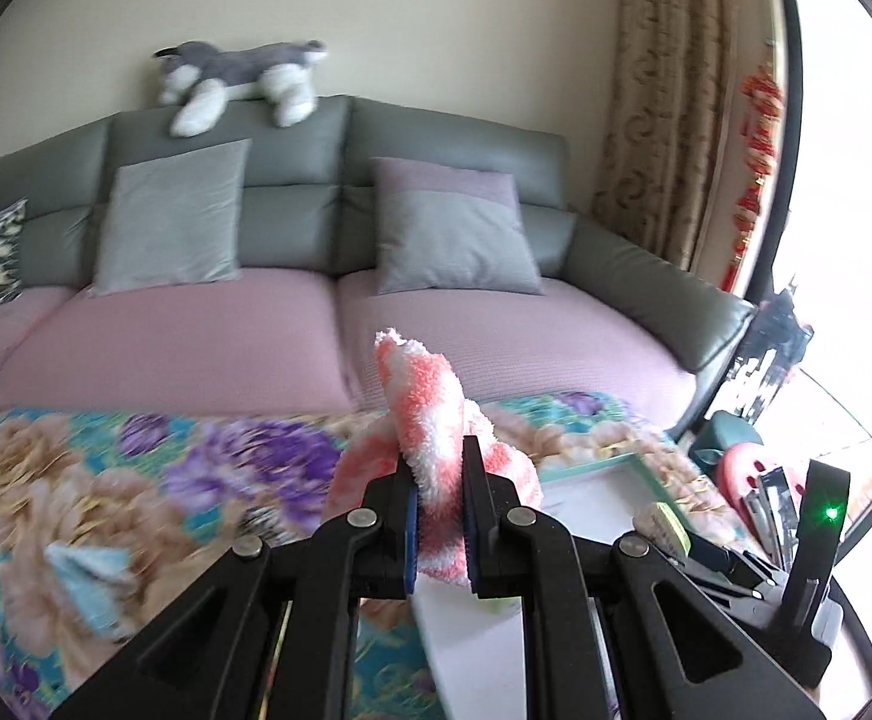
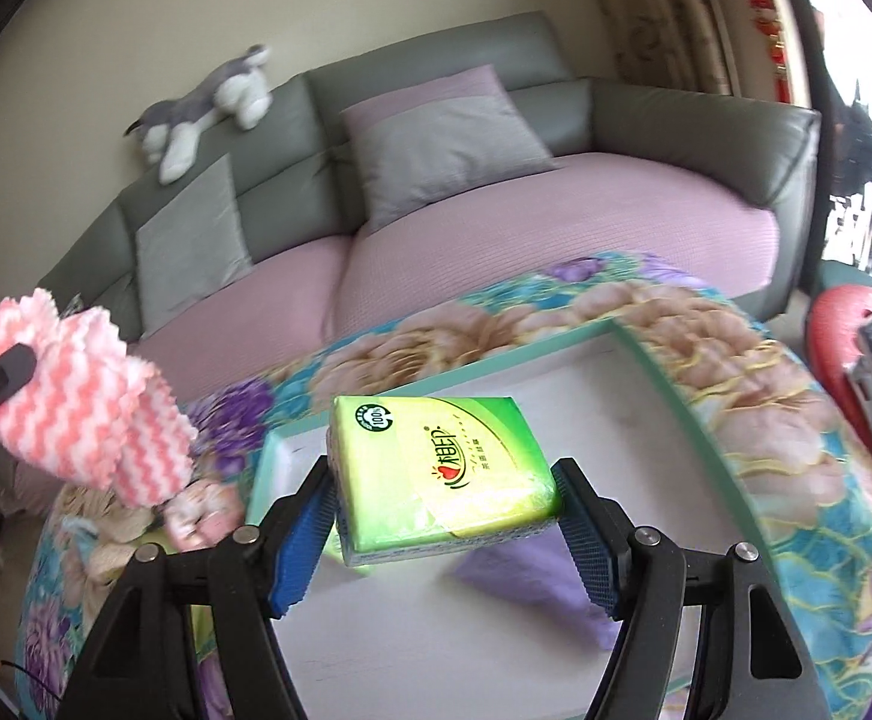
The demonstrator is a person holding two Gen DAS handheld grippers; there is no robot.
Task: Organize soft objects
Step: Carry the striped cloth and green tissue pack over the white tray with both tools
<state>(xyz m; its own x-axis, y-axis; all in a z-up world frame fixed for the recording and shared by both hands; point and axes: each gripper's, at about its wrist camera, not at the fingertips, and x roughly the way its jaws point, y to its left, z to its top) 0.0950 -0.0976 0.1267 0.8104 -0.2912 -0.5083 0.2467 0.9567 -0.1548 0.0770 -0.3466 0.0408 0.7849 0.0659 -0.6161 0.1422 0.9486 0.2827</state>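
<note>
My left gripper [image 1: 441, 480] is shut on a fluffy pink-and-white striped cloth [image 1: 430, 420] that sticks up between its pads. The right wrist view shows the same cloth [image 2: 94, 402] held in the air at the left, with the left gripper's finger [image 2: 4, 381] on it. My right gripper [image 2: 445, 498] is shut on a green tissue pack [image 2: 442, 474], held by its two short ends above a white tray with a teal rim [image 2: 646, 354]. A purple cloth [image 2: 532, 582] lies in the tray under the pack.
A floral cloth covers the table [image 2: 766, 420]. A light blue cloth [image 1: 91, 570] lies on it at the left. Behind stands a grey sofa with pink seats [image 1: 196, 336], cushions [image 1: 454, 234] and a plush dog [image 1: 238, 81]. A red stool [image 2: 838, 330] stands at the right.
</note>
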